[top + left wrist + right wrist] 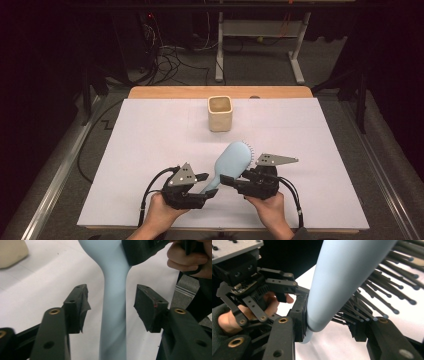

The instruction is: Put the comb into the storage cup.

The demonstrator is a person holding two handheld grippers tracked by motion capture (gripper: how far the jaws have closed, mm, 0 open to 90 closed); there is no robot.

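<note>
Pale blue hairbrush (231,161) sits near-centre on white table cover (150,150), tilted, handle toward near left. Right gripper (239,181) clamped on brush head, one pad on the smooth back, other in the bristles (372,302). Left gripper (209,185) jaws spread either side of handle (113,315), pads clear of it. Beige cup (220,113) upright at far centre, well apart from the brush.

A lab or test room: a white-covered worktop (150,150) stands on grey carpet, with loose cables (170,60) and a metal frame stand (260,45) in the dark far behind.
</note>
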